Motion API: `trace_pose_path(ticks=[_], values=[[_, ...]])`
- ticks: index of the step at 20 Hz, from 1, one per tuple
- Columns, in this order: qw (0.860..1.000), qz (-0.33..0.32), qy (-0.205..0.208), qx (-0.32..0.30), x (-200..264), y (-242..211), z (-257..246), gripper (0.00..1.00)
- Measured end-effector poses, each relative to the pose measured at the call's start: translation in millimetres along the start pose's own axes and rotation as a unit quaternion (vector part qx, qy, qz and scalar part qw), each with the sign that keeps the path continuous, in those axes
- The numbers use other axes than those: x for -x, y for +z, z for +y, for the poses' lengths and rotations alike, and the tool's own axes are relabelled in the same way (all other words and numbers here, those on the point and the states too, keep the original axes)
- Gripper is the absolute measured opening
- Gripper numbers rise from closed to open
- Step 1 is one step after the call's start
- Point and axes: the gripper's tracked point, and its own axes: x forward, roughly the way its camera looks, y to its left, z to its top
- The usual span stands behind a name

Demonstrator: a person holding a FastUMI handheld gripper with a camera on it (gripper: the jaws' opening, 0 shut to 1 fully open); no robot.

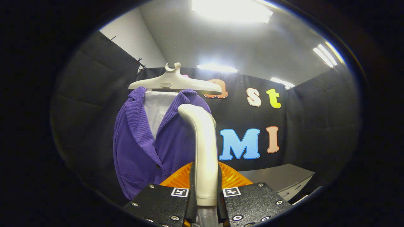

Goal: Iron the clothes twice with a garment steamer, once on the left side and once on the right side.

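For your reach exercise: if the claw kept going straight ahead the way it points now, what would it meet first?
Probably the purple jacket on its hanger. The claw, shut on the steamer, aims the steamer's head at the jacket's front; the gap between them is hard to judge.

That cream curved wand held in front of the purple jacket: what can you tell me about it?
The cream plastic steamer handle looks smooth and glossy. It stands upright between the gripper jaws, which are shut on its lower part, and its rounded top bends over toward the purple corduroy jacket. A grey hose end shows below it. Whether the head touches the jacket cannot be told.
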Motion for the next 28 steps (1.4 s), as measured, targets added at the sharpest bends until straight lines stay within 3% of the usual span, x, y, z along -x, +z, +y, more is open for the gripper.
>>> trace_pose_path(ticks=[8,28], values=[[0.999,0.010,-0.001,0.034,8,-12,7,0.25],[0.981,0.145,0.053,0.114,62,-170,14,0.25]])
